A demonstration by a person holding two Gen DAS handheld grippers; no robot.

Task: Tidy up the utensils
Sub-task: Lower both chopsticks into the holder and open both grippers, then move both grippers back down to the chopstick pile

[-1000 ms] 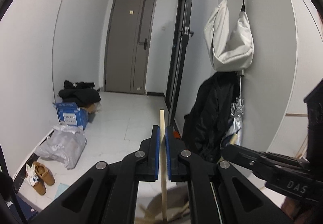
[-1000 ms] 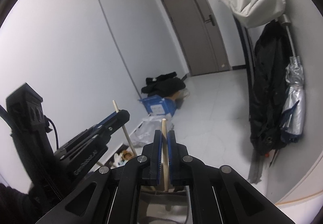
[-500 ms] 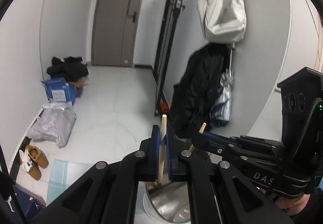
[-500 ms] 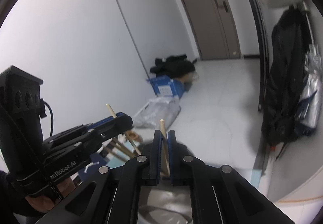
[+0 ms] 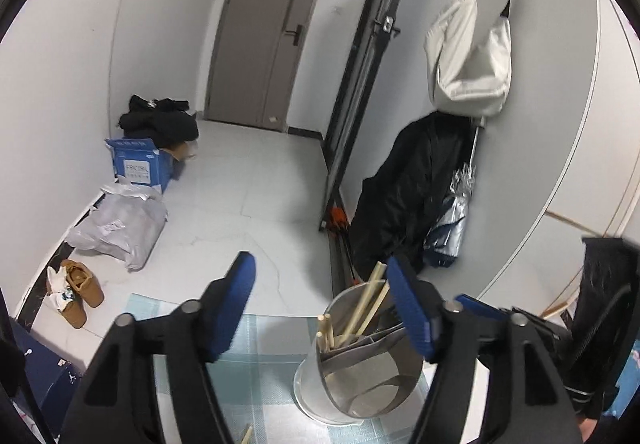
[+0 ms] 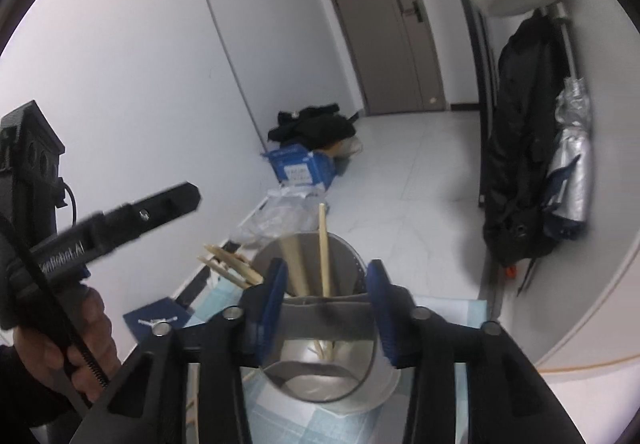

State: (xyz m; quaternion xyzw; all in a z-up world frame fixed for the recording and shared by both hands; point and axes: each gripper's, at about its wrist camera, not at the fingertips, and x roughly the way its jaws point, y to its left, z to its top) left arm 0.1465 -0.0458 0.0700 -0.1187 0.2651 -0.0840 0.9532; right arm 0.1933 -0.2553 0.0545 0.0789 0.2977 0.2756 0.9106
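Observation:
A round metal utensil holder (image 5: pixel 316 384) with inner dividers stands on a checked cloth. Several wooden chopsticks (image 5: pixel 370 304) lean in it. My left gripper (image 5: pixel 320 272) hangs just above and left of the holder, its jaws opening wide with nothing between them. In the right wrist view the holder (image 6: pixel 348 260) sits right below my right gripper (image 6: pixel 327 272), whose jaws are opening. Two chopsticks (image 6: pixel 323 248) stand free in the holder beyond its blue pads (image 6: pixel 276 284), touching neither. The left gripper (image 6: pixel 160 204) shows at left, held by a hand (image 6: pixel 84 344).
A pale checked cloth (image 5: pixel 260 364) covers the table; a loose chopstick (image 5: pixel 246 434) lies on it near the front. Beyond the edge lie a blue box (image 5: pixel 138 164), a grey bag (image 5: pixel 120 228) and shoes (image 5: pixel 78 292). A black coat (image 5: pixel 408 196) hangs at right.
Each gripper was shut on an upright chopstick; both have let go and opened. The chopsticks now rest in the holder, and both views tilted down toward it.

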